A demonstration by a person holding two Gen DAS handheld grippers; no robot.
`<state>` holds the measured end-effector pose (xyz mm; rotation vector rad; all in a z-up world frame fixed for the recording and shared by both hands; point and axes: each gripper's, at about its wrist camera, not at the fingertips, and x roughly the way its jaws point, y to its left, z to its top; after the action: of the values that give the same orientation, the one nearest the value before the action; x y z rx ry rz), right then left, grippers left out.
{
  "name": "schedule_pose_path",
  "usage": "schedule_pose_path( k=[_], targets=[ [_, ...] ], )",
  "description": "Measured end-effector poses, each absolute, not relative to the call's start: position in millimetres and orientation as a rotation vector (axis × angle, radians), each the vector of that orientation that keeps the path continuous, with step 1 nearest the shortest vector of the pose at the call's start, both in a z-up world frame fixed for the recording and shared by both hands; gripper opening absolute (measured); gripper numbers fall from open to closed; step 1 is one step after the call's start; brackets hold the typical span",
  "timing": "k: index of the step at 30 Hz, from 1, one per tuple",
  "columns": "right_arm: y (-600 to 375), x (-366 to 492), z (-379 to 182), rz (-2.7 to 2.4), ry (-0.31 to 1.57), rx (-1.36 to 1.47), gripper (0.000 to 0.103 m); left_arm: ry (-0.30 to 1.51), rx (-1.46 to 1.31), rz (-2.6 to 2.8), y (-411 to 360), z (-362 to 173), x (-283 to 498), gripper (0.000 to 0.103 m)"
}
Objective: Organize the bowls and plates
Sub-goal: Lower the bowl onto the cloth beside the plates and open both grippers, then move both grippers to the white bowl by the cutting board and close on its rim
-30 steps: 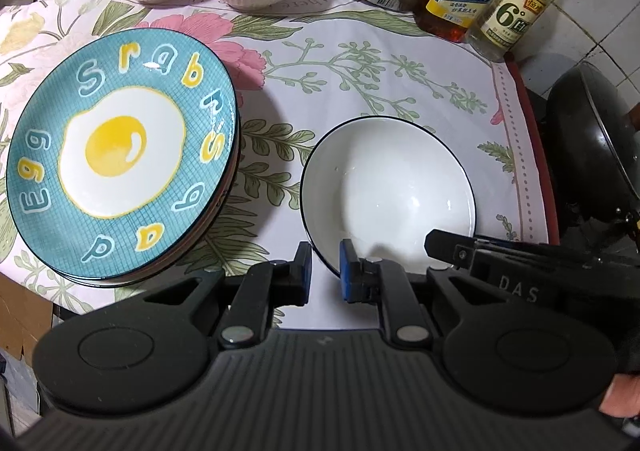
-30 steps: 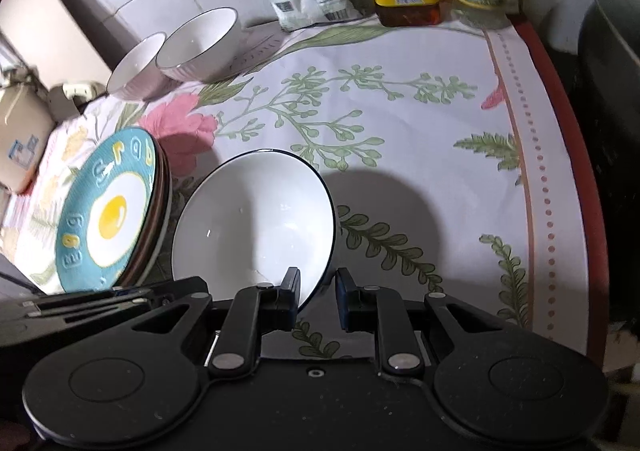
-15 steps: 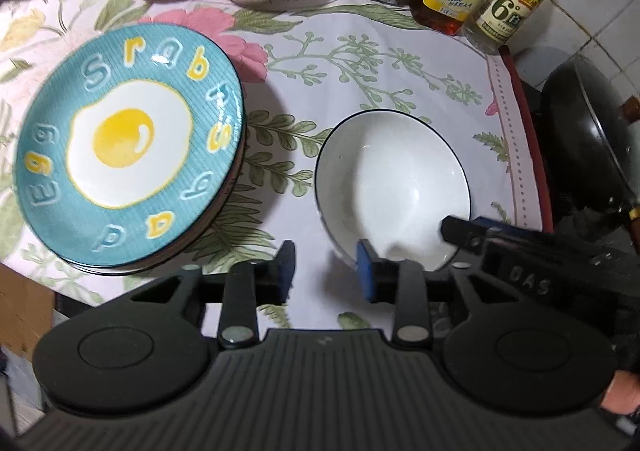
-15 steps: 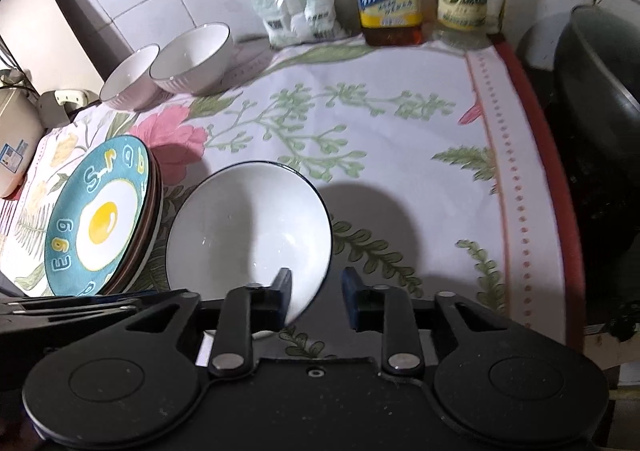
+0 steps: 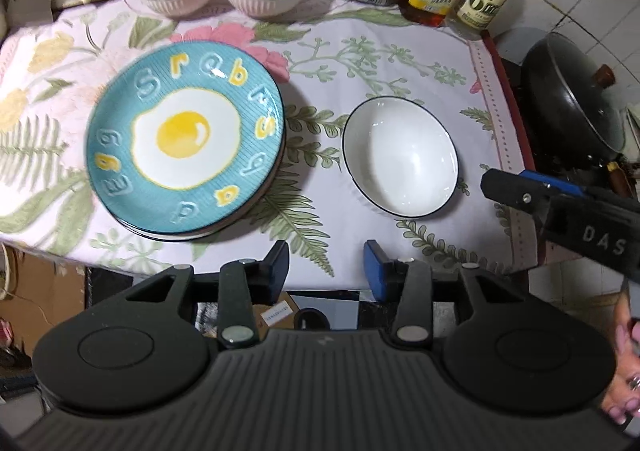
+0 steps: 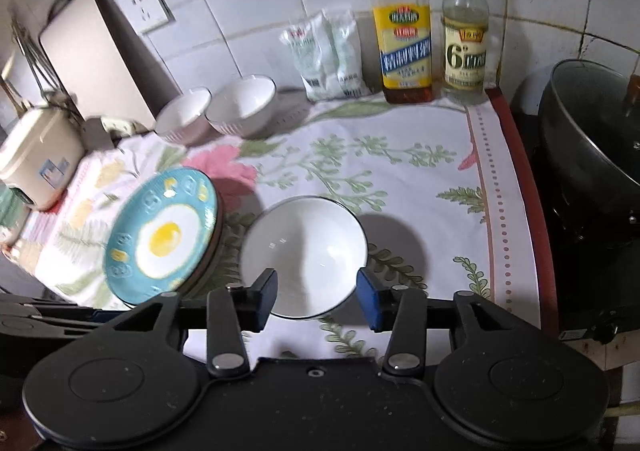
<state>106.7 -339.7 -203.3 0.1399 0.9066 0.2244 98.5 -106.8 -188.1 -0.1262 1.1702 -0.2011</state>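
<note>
Both grippers have drawn back from the white bowl (image 5: 400,157), left gripper (image 5: 326,265) and right gripper (image 6: 316,297) fingers now spread and empty; bowl sits on the bench beside the plate stack (image 5: 186,145), apparently awaiting regrasp.

Both wrist views look down from the desk's (image 5: 420,51) near edge toward the back wall, sharing the white bowl (image 5: 400,157) (image 6: 304,255).
</note>
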Motion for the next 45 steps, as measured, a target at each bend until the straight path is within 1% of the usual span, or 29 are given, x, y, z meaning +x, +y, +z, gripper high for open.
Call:
schedule_pose_path(
  k=[1, 6, 8, 9, 10, 17, 23, 28, 33, 37, 45],
  targets=[
    [-337.6, 103.3, -199.5, 0.230, 0.905, 0.151, 0.058, 1.160, -0.112, -0.200, -103.7, -182.7, 95.7, 0.041],
    [-322.0, 89.1, -178.0, 0.276, 0.885, 0.153, 0.062, 1.119, -0.073, -0.220, -88.2, -155.9, 83.8, 0.043],
    [-313.4, 85.5, -169.5, 0.288, 0.874, 0.135, 0.066, 1.102, -0.078, -0.226, -80.8, -146.7, 80.3, 0.045],
    [-309.9, 84.4, -165.5, 0.294, 0.868, 0.128, 0.071, 1.096, -0.079, -0.224, -78.2, -142.7, 80.0, 0.045],
    [-305.8, 83.3, -161.6, 0.296, 0.861, 0.123, 0.073, 1.089, -0.079, -0.222, -75.1, -138.8, 79.2, 0.046],
    [-294.1, 93.6, -141.1, 0.309, 0.835, 0.156, 0.073, 1.034, -0.080, -0.206, -51.2, -116.7, 85.2, 0.049],
    [-288.9, 108.1, -117.4, 0.381, 0.692, 0.181, 0.073, 0.922, -0.094, -0.208, -30.8, -97.3, 108.9, 0.049],
    [-275.6, 141.0, -107.9, 0.412, 0.641, 0.139, 0.073, 0.882, -0.100, -0.203, -21.7, -85.5, 142.3, 0.049],
    [-266.6, 179.9, -111.2, 0.427, 0.600, 0.131, 0.073, 0.854, -0.151, -0.195, -15.5, -92.0, 177.7, 0.049],
    [-262.9, 218.8, -125.8, 0.424, 0.632, 0.140, 0.073, 0.829, -0.233, -0.161, -10.9, -110.3, 204.3, 0.049],
    [-258.3, 290.6, -167.8, 0.444, 0.715, 0.139, 0.073, 0.796, -0.251, -0.077, -15.7, -147.3, 256.2, 0.049]
  ],
)
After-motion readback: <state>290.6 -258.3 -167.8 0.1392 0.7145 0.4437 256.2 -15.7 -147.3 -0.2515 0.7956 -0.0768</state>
